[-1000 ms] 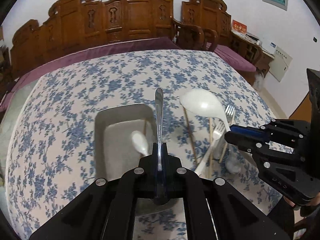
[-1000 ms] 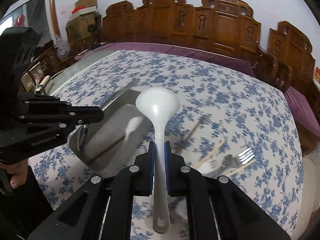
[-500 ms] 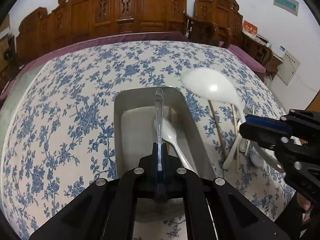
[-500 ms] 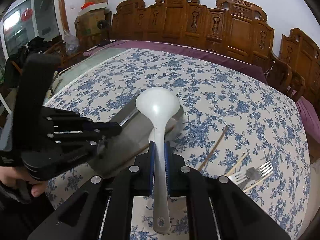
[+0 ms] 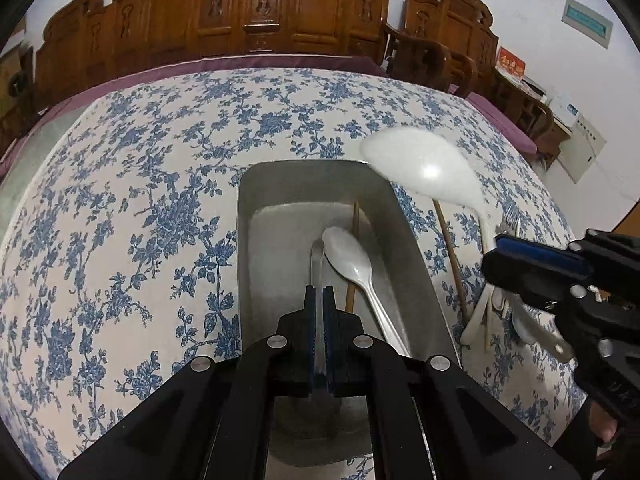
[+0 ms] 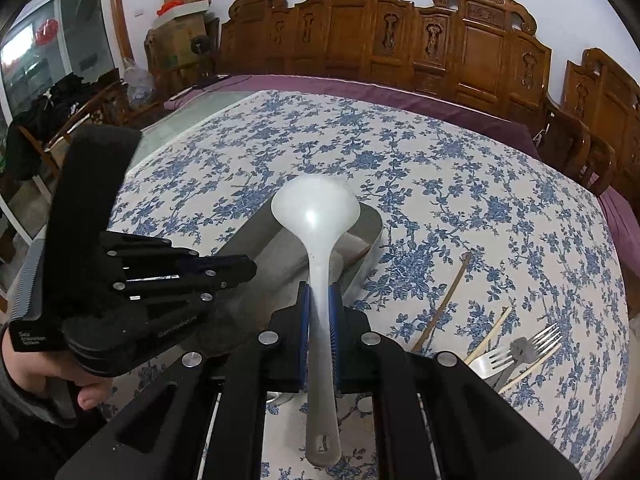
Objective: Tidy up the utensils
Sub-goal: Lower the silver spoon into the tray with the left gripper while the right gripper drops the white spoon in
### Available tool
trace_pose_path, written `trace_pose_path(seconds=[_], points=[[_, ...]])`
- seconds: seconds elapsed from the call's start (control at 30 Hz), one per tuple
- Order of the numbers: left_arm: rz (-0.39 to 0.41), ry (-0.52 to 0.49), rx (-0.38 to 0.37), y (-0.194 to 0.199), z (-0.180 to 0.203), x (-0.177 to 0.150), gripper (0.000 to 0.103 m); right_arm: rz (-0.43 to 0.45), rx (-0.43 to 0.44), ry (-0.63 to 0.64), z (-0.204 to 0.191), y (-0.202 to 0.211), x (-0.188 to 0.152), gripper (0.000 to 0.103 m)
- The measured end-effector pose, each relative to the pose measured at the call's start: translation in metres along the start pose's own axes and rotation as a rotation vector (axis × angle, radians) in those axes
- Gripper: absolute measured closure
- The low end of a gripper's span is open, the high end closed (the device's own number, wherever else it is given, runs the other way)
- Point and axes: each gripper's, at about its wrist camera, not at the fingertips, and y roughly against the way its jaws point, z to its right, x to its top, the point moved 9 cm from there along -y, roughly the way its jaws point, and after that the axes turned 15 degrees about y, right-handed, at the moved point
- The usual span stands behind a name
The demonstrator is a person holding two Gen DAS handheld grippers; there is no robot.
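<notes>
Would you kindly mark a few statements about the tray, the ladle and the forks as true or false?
1. The right gripper holds the white ladle by its handle. True.
2. The metal tray holds a spoon and a chopstick. True.
3. The forks lie inside the tray. False: they lie on the tablecloth, outside it.
4. The left gripper is wide open. False: it is shut on a thin metal utensil.

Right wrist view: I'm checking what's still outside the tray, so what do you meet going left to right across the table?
left gripper → metal tray → white ladle held by the right gripper → brown chopstick → forks.
</notes>
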Motion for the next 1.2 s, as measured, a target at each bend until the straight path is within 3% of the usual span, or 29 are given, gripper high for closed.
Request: trace_pose_path(seconds=[0.63,0.97,1.2], points=[[0.112,0.035,0.027,0.039,-0.037,0.034,0.1,-0.04,0.073,-0.115,-0.019,-0.057,0.019,0.092],[0.133,0.041,0.06,0.041,-0.051,0.042,0.1,-0.103,0.079,-0.199,-0.02,-0.092,0.006,0.092],[0.141,0.042,0.056,0.043,-0.052,0.043,0.1,-0.101,0.097,-0.221,-0.022,-0.101,0.004,0.089]])
